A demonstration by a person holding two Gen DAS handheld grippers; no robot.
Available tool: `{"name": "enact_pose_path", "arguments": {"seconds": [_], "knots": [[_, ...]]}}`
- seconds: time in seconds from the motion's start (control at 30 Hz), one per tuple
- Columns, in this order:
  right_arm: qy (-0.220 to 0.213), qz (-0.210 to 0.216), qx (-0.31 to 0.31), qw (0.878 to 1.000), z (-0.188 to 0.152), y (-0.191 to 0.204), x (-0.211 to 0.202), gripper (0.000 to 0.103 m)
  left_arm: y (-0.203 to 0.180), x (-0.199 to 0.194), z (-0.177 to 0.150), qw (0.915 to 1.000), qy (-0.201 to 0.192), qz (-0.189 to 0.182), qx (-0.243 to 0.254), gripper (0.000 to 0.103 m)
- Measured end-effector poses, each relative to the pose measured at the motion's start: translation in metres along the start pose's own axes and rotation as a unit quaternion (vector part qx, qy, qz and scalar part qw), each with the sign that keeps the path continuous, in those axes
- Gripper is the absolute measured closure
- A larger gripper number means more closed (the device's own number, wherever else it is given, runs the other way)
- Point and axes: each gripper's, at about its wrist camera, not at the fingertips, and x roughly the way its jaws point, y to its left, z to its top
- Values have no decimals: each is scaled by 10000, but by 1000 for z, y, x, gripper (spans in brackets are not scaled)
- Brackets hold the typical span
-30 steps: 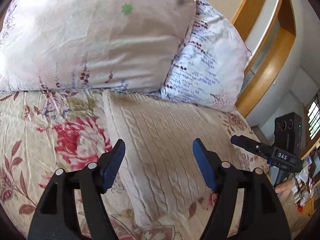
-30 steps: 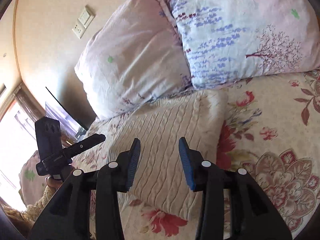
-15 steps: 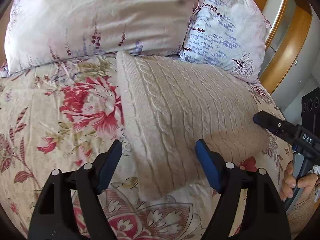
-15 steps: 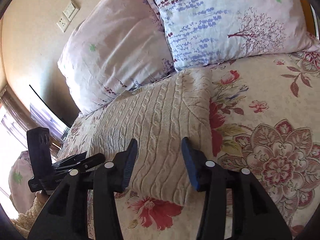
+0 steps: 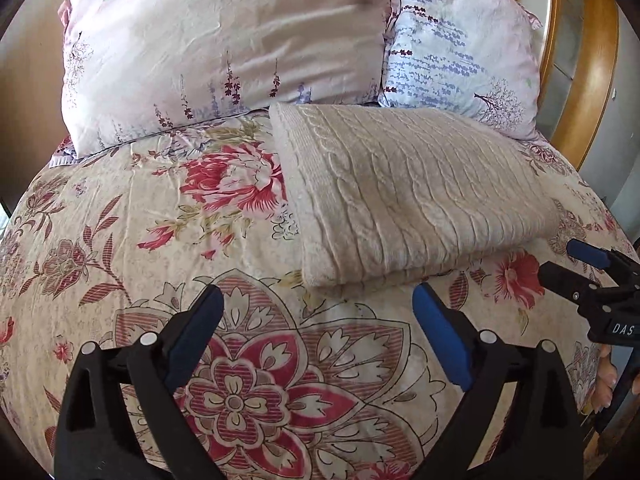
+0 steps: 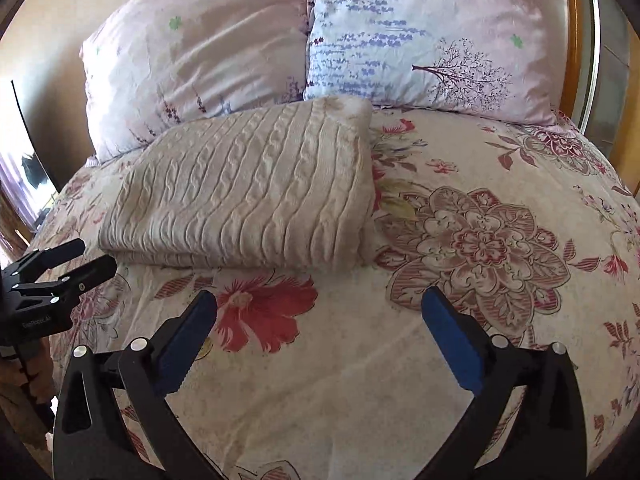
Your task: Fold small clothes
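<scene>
So both sets of jaws are spread wide with nothing between them. The left gripper [image 5: 316, 336] hangs over the bedspread [image 5: 132, 216], its blue pads [image 5: 438, 340] just short of the near edge of the folded sweater [image 5: 404, 196], not touching it. Same deal for the right gripper [image 6: 320, 336]: it's over a red flower printed on the bedspread [image 6: 500, 320], with the sweater [image 6: 248, 188] a bit ahead and to its left, also not touching. Each gripper also peeks into the other's camera: the right one [image 5: 560, 262] at the far right edge of the left view with "DAS" on its body, and the left one [image 6: 86, 258] at the left edge of the right view. The sweater is a cream cable-knit, folded into a neat, thick rectangle lying flat on the bedspread, and you can see the stacked layers along its near edge. Its far end sits right up against two pillows: a pinkish pillow [image 5: 224, 48] on the left and a light blue pillow [image 5: 464, 48] with purple sprigs and a little tree print on the right. Beyond the blue one there's a wooden frame [image 5: 596, 60] curving up the side.
</scene>
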Motion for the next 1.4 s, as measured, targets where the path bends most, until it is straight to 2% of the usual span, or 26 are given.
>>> {"name": "enact_pose_path", "arguments": {"seconds": [0.17,0.4,1.4], "knots": [[201,-223,-89,9995,-2,13,8,1,-4,11,-5,9996,264,47,7,3],[428,-456,-126,9980,-2,20,17,1,-8,22,-3,9981,572,214,106,2],[485,-558,-250,9970,-2,23,20,1,-8,22,0,9981,581,188,115,2]]}}
